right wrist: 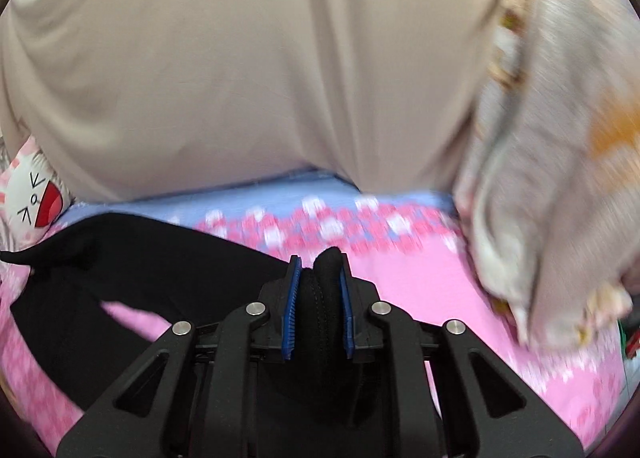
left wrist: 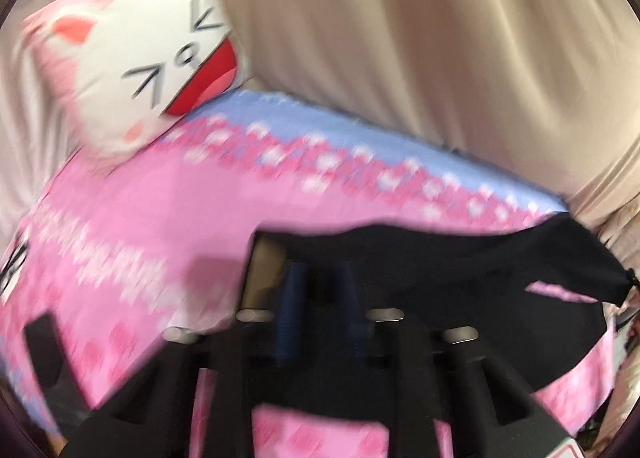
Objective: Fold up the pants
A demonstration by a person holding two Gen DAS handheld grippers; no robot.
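Observation:
The black pants (left wrist: 460, 266) hang stretched above the pink bed sheet (left wrist: 160, 209), running from my left gripper (left wrist: 320, 266) off to the right. Their cloth drapes over the left fingertips and hides them; the blue pads (left wrist: 292, 290) stand close under it, and the gripper is shut on the pants. A tan patch shows at the cloth's left edge. In the right wrist view, my right gripper (right wrist: 318, 278) is shut on a thick bunched fold of the pants (right wrist: 160, 258) between its blue pads (right wrist: 294, 298). From there the cloth trails left over the sheet (right wrist: 420, 290).
A white cat-face pillow (left wrist: 152, 69) lies at the sheet's far left corner, also seen as the pillow (right wrist: 36, 201). Beige fabric (right wrist: 240, 77) rises behind the bed. A pale patterned blanket (right wrist: 552, 197) is heaped at the right. Both views are motion-blurred.

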